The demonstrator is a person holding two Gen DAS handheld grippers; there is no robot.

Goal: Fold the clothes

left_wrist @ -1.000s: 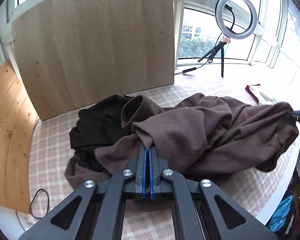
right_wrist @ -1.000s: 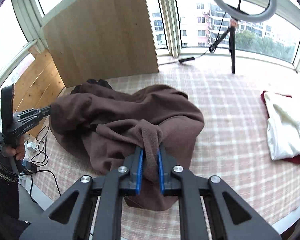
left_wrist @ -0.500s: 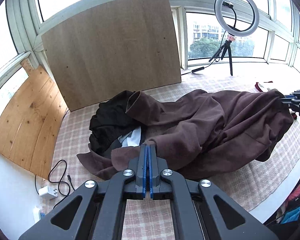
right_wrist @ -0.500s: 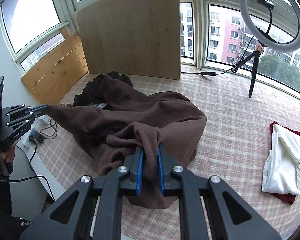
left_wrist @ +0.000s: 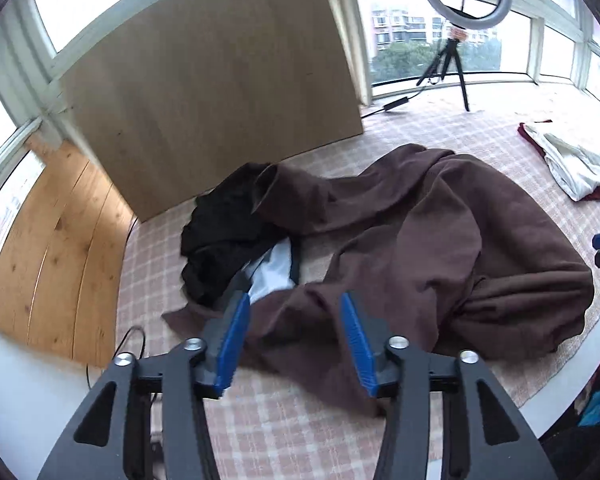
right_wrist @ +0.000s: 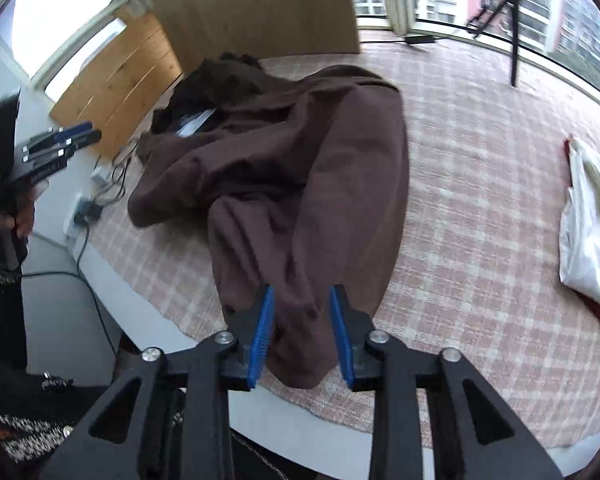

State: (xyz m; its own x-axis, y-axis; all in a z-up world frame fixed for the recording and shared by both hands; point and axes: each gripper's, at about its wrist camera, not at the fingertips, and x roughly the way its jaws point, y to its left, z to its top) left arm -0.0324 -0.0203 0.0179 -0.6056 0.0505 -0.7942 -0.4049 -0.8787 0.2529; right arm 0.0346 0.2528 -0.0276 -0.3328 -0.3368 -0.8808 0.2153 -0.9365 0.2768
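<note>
- On a table covered with a pink-and-cream checked cloth (left_wrist: pixel 440 128), set in a glazed bay: a tall brown wooden board (left_wrist: pixel 212 88) leans against the windows at the back, a ring light on a black tripod (left_wrist: pixel 460 36) stands on the sill, and a folded white garment over a dark red one (left_wrist: pixel 572 160) lies at the far right.
- Left gripper (left_wrist: pixel 296 340): blue-padded jaws spread wide, released, holding nothing; it hovers over the near hem of the large brown fleece garment (left_wrist: pixel 440 248), contact not discernible.
- Right gripper (right_wrist: pixel 300 332): jaws parted, unclenched; a hanging fold of the brown fleece garment (right_wrist: pixel 300 184) lies loosely between the pads at the table's front edge.
- The brown fleece garment lies crumpled mid-table, its long axis running from the front edge back toward the wooden board, its far end overlapping a crumpled black garment (left_wrist: pixel 228 232).
</note>
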